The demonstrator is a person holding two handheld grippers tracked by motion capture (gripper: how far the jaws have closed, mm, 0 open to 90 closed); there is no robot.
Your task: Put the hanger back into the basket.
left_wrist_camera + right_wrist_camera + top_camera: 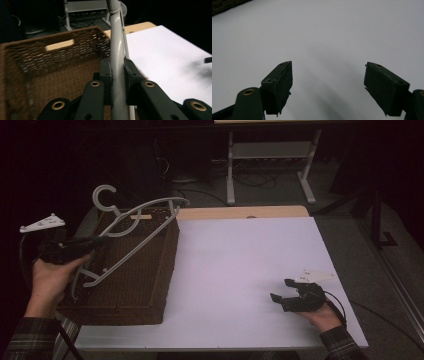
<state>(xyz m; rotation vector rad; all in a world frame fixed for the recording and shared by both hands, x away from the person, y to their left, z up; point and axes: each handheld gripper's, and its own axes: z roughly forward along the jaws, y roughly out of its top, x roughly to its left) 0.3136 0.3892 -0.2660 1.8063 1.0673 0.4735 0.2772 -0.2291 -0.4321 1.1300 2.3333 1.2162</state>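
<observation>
A light grey plastic clothes hanger hangs tilted over a brown wicker basket at the table's left side. My left gripper is shut on one of the hanger's arms, above the basket. In the left gripper view the hanger's arm runs up between the two pads, with the basket's inside below. My right gripper rests low over the white table top near the front right, open, with nothing between its fingers.
The basket has a cut-out handle in its far wall. A strip of bare wood shows at the table's far edge. Beyond stand a white desk frame and cables on a dark floor.
</observation>
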